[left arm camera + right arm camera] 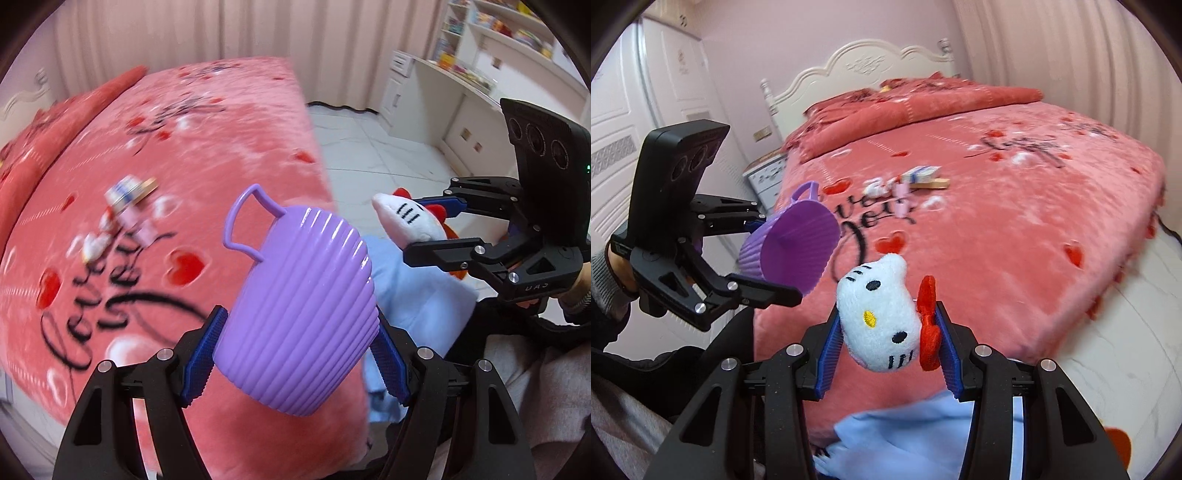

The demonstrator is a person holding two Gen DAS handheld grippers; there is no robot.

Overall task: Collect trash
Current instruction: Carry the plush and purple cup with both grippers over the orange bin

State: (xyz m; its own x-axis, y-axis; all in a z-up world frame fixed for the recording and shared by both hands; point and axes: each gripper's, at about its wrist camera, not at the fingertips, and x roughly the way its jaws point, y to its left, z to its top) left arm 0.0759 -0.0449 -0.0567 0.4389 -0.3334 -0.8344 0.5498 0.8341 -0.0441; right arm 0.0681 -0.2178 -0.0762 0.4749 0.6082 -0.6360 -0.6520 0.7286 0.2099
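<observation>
Purple ribbed plastic bin [299, 310], clamped in the left gripper [295, 354], tilts handle-first toward 11 o'clock above the pink bedspread [229, 133]; the right gripper [886, 350] pinches a white plush cat-head cloth [875, 317]. Blurred wrappers [916, 181] lie mid-bed, bare floor [369, 147] at 1 o'clock.

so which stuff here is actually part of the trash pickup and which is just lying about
Part of the job:
- ribbed purple plastic basket, clamped in the left gripper
- blurred scraps of packaging and wrappers on the pink heart-print blanket

Just there:
- white cat plush with red bow, clamped in the right gripper
- light blue cloth
- white carved headboard
</observation>
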